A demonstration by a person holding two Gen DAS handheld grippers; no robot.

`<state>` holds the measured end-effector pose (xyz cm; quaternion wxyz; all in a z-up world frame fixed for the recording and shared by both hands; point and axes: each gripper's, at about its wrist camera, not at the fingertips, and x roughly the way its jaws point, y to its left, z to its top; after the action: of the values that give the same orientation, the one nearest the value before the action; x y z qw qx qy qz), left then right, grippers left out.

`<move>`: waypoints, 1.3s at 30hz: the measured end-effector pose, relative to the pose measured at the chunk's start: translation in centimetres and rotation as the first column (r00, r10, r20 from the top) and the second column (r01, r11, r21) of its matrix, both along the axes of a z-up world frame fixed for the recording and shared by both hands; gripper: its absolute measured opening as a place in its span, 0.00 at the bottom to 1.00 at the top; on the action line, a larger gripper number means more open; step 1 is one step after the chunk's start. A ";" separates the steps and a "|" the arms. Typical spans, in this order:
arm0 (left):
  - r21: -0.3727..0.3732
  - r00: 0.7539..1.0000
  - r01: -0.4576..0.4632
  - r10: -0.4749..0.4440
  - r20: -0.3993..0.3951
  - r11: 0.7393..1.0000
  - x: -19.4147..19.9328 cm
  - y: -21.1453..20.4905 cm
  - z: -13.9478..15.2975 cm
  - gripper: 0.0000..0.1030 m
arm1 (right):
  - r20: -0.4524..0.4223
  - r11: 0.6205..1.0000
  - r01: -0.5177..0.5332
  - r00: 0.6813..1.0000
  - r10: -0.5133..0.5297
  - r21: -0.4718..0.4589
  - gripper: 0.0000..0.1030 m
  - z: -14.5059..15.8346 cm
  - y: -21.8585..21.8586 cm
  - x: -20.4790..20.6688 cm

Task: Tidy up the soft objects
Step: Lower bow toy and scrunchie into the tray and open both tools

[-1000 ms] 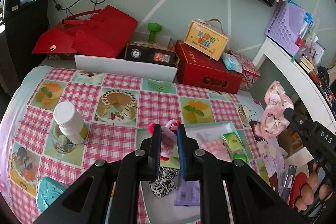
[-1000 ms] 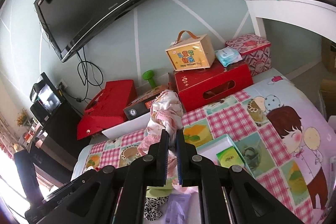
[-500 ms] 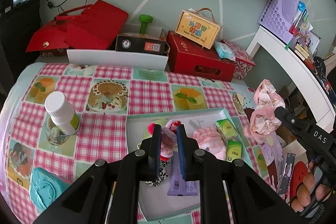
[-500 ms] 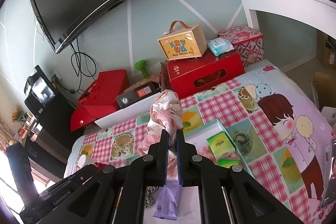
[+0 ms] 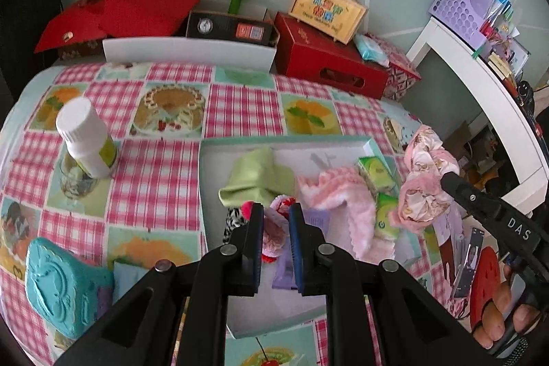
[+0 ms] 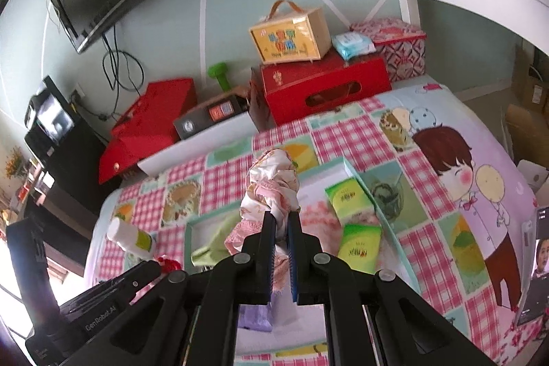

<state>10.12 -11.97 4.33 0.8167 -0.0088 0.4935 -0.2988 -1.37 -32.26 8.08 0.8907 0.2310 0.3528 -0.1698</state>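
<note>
My left gripper point(image 5: 276, 211) is shut on a small pink knitted toy point(image 5: 272, 225) with red trim, held over a shallow white box point(image 5: 212, 194) with a teal rim. In the box lie a green cloth point(image 5: 255, 179), a pink fluffy cloth point(image 5: 338, 194), green tissue packs point(image 5: 375, 172), a purple packet point(image 5: 286, 273) and a zebra-print piece point(image 5: 233, 218). My right gripper point(image 6: 281, 216) is shut on a crumpled pink floral cloth point(image 6: 272, 191) and holds it above the box's right side; the cloth also shows in the left wrist view point(image 5: 423, 180).
A white-capped bottle point(image 5: 85, 138) stands in a glass on the checked tablecloth, left of the box. A teal embossed pouch point(image 5: 61, 283) lies at the near left. Red boxes point(image 5: 329, 57), a yellow case point(image 5: 326, 11) and a white board point(image 5: 188, 52) line the far wall.
Both grippers have pulled back and tilted down over the box, each still shut on its soft item. More of the box's inside shows, including the green cloth.
</note>
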 end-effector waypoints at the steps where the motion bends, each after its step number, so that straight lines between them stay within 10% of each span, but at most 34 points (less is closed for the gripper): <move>1: 0.000 1.000 0.002 -0.002 -0.011 1.000 -0.1 0.0 -0.3 0.14 | -0.009 1.000 -0.005 1.000 0.005 0.000 0.07 -0.2 0.1 0.0; 39: 0.123 0.975 0.082 -0.054 -0.216 0.989 -2.1 -1.8 -8.6 0.14 | -0.412 0.989 -0.150 0.901 0.136 -0.001 0.10 -10.8 3.5 2.1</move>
<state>8.04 -13.77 -4.32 0.7476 0.0299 0.5963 -0.2910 0.73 -28.74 -2.69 0.8105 0.1490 0.5451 -0.1544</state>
